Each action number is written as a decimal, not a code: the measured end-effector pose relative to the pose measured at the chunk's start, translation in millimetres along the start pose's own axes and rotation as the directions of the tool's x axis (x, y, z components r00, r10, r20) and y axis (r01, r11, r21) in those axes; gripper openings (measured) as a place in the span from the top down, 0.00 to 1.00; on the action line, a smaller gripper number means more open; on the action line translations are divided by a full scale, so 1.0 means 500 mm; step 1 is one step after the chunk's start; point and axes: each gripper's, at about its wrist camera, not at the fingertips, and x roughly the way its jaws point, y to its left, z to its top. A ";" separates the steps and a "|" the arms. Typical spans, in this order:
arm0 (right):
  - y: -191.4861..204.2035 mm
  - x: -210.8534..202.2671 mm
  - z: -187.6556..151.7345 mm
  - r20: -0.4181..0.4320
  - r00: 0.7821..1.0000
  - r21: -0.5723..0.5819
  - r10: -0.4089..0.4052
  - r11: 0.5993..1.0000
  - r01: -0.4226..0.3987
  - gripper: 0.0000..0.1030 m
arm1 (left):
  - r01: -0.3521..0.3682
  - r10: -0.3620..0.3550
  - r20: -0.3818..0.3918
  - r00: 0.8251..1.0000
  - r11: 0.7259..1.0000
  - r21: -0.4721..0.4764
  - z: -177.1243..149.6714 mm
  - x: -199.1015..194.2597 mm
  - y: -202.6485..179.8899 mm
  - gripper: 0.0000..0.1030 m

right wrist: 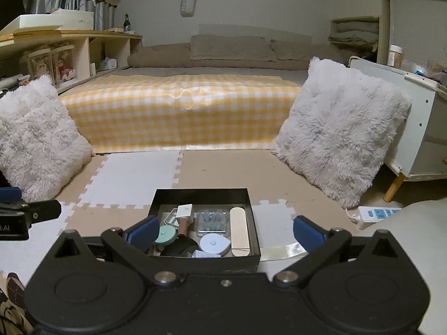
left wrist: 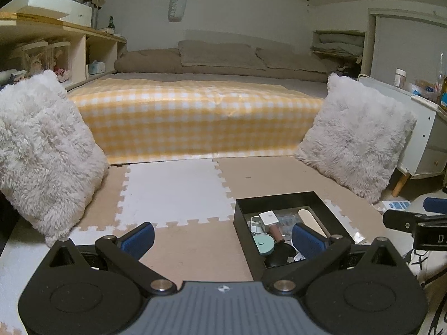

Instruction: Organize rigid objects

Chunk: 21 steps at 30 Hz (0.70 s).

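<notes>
Right wrist view: right gripper (right wrist: 225, 233) and left gripper (left wrist: 223, 240) both gape wide, empty, above the black tray (right wrist: 201, 194).

wall hanging (right wrist: 187, 0): "SWEET", read top to bottom | right gripper (left wrist: 431, 238): "D", rest cut off
</notes>
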 end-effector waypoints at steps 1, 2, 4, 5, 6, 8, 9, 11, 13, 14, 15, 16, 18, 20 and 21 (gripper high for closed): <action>0.000 0.000 0.000 0.000 1.000 0.002 0.000 1.000 0.000 0.00 | 0.001 -0.001 0.000 1.000 1.000 0.003 -0.001 0.000 0.000 0.00; 0.000 0.000 0.000 0.001 1.000 0.002 0.000 1.000 0.000 0.00 | 0.002 -0.002 -0.001 1.000 1.000 0.005 -0.001 -0.001 0.000 0.00; 0.000 -0.001 -0.001 0.002 1.000 0.001 0.000 1.000 0.000 0.00 | 0.003 -0.003 -0.001 1.000 1.000 0.006 -0.002 -0.001 0.001 0.00; 0.000 -0.001 0.000 0.001 1.000 0.001 0.000 1.000 0.000 0.00 | 0.004 -0.004 0.000 1.000 1.000 0.007 -0.002 -0.001 0.001 0.00; 0.000 -0.001 0.000 0.003 1.000 -0.002 -0.001 1.000 0.001 0.00 | 0.004 -0.004 0.000 1.000 1.000 0.008 -0.002 -0.001 0.001 0.00; 0.002 -0.002 0.000 0.004 1.000 -0.005 -0.003 1.000 0.003 0.00 | 0.003 -0.003 0.000 1.000 1.000 0.009 -0.002 -0.001 0.000 0.00; 0.003 -0.002 0.000 0.004 1.000 -0.006 -0.004 1.000 0.004 0.00 | 0.003 -0.003 0.001 1.000 1.000 0.009 -0.002 -0.001 0.001 0.00; 0.003 -0.002 0.000 0.005 1.000 -0.004 -0.003 1.000 0.003 0.00 | 0.002 -0.002 0.000 1.000 1.000 0.010 -0.002 -0.001 0.000 0.00; 0.003 -0.002 0.000 0.004 1.000 -0.002 0.001 1.000 -0.001 0.00 | 0.003 -0.003 -0.001 1.000 1.000 0.011 -0.002 -0.001 0.000 0.00; 0.002 -0.001 -0.001 0.002 1.000 0.000 0.004 1.000 -0.004 0.00 | 0.003 -0.003 -0.001 1.000 1.000 0.010 -0.002 -0.002 0.000 0.00; 0.002 -0.001 -0.001 0.000 1.000 0.001 0.003 1.000 -0.003 0.00 | 0.003 -0.003 -0.001 1.000 1.000 0.012 -0.002 -0.002 -0.001 0.00; 0.002 0.000 -0.001 0.000 1.000 0.001 0.003 1.000 -0.003 0.00 | 0.003 -0.003 -0.002 1.000 1.000 0.013 -0.002 -0.002 0.000 0.00; 0.001 0.000 -0.001 0.000 1.000 0.002 0.004 1.000 -0.004 0.00 | 0.003 -0.003 -0.002 1.000 1.000 0.014 -0.002 -0.002 -0.001 0.00; 0.001 -0.001 -0.001 0.000 1.000 0.002 0.003 1.000 -0.003 0.00 | 0.002 -0.002 -0.002 1.000 1.000 0.014 -0.002 -0.002 -0.001 0.00; 0.001 0.000 -0.001 0.000 1.000 0.002 0.004 1.000 -0.004 0.00 | 0.003 -0.003 -0.002 1.000 1.000 0.014 -0.002 -0.002 -0.001 0.00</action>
